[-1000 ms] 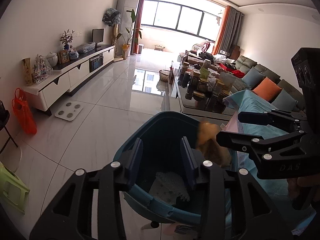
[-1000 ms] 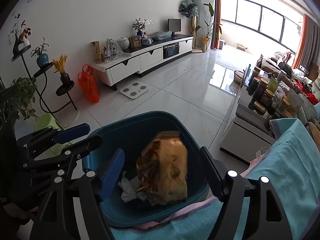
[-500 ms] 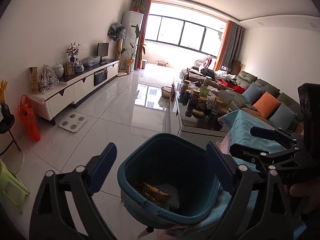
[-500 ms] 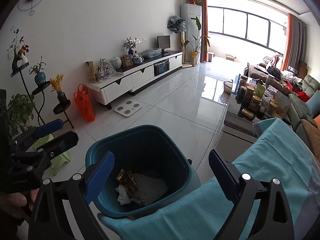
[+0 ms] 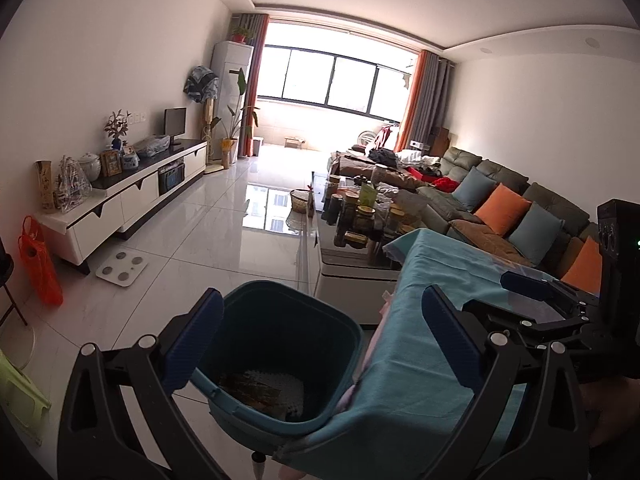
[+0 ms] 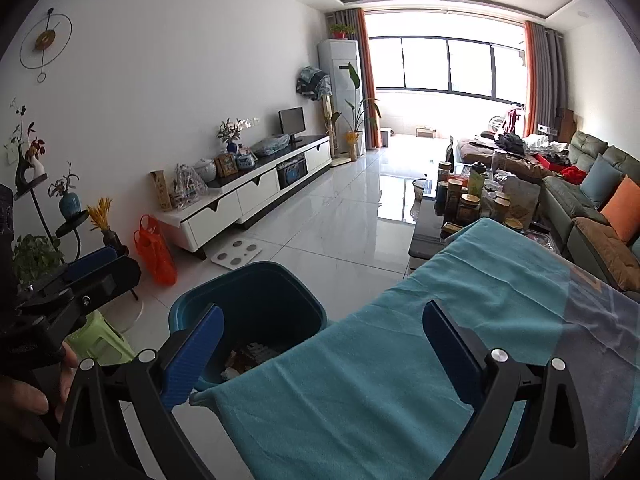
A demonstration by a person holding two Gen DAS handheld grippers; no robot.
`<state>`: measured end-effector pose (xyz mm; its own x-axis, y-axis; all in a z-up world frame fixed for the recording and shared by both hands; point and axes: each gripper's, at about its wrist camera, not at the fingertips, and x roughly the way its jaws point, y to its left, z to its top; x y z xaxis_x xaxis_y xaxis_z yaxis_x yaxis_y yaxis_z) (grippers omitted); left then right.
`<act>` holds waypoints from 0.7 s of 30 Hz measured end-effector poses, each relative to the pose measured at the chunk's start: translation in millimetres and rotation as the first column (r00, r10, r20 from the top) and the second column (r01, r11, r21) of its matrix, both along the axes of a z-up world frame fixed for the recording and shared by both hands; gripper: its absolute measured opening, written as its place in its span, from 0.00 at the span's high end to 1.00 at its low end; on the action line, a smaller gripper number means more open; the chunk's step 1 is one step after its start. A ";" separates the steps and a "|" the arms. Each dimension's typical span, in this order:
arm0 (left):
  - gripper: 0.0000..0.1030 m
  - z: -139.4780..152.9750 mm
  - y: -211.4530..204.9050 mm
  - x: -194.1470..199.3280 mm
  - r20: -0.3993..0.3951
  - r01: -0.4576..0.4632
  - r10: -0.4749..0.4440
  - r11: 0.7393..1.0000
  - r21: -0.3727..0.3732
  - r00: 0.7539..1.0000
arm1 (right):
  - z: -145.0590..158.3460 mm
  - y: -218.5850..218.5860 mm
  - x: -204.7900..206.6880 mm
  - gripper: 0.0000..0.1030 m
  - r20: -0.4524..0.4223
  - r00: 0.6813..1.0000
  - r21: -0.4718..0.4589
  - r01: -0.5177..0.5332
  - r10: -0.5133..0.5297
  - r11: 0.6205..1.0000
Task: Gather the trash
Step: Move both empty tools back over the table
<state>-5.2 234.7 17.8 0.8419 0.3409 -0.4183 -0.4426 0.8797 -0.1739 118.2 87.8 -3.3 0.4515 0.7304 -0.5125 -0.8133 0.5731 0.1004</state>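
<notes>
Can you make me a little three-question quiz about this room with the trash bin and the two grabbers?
1. True or false: the left gripper is squeezing a piece of trash.
2. What colour is the cloth beside the trash bin? A red, B teal, C yellow.
3. Fill in: the brown wrapper lies at the ______ of the bin.

Key
1. False. Its jaws are opening with nothing pressed between them; the right gripper is open and empty too.
2. B, teal.
3. Bottom, next to a white scrap.
</notes>
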 end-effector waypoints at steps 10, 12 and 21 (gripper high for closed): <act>0.05 -3.6 -86.6 31.0 -0.025 0.169 -0.170 0.985 -0.021 0.985 | 5.4 -105.2 -28.3 0.07 0.048 0.982 0.088 0.176 -0.181 0.980; 0.05 -6.9 -104.0 38.0 -0.026 0.207 -0.207 0.978 -0.015 0.978 | 4.6 -124.8 -34.1 0.07 0.058 0.972 0.095 0.222 -0.228 0.970; 0.05 -6.9 -183.6 47.3 0.005 0.325 -0.325 0.945 0.047 0.946 | 3.5 -208.1 -77.4 0.07 0.151 0.904 0.148 0.380 -0.401 0.913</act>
<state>42.0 51.2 11.0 0.9151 0.0661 -0.3978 -0.1294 0.9825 -0.1342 40.8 -120.3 0.2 0.7870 0.5248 -0.3245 -0.5367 0.8417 0.0597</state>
